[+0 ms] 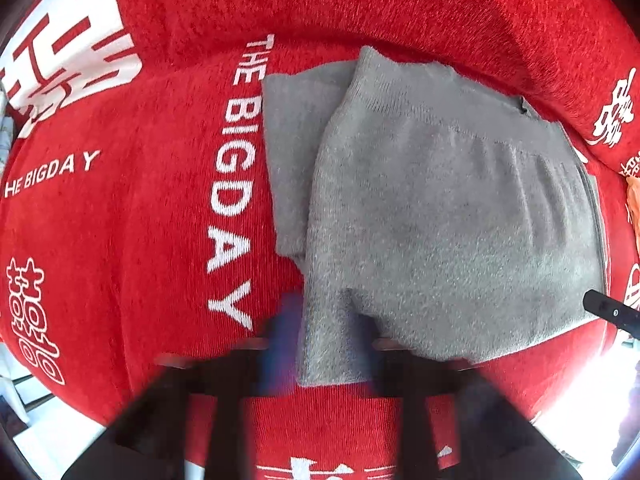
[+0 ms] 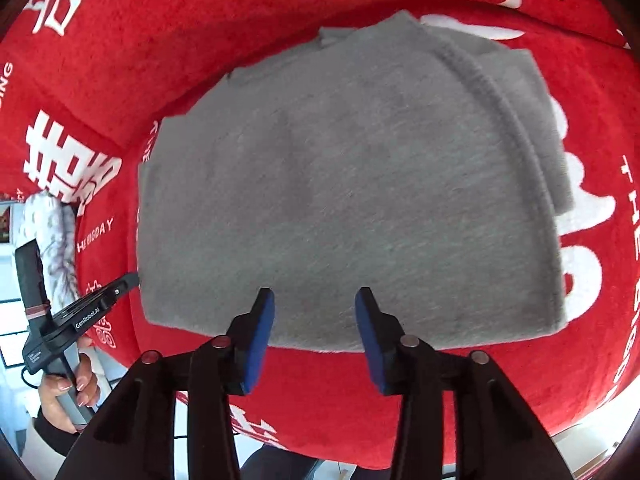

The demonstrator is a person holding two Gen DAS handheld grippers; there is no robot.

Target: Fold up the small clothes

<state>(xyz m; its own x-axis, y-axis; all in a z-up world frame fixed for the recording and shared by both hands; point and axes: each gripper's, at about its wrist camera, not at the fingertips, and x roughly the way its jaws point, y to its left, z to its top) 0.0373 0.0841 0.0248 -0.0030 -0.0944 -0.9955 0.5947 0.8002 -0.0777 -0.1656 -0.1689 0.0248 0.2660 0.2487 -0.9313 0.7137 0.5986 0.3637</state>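
A small grey knit garment [image 1: 440,208] lies folded on a red cloth-covered surface [image 1: 140,208]; a second grey layer sticks out on its left. My left gripper [image 1: 328,340] is blurred, its blue pads on either side of the garment's near corner flap; whether they pinch it is unclear. In the right wrist view the same garment [image 2: 340,184] fills the middle. My right gripper [image 2: 316,312] is open and empty, its fingertips over the garment's near edge. The left gripper [image 2: 120,286] shows there at the garment's left edge, held by a hand.
The red cloth [image 2: 120,60] has white letters and characters and rises in a fold behind the garment. A white patterned roll [image 2: 52,232] lies at the far left. An orange item [image 1: 634,200] shows at the right edge.
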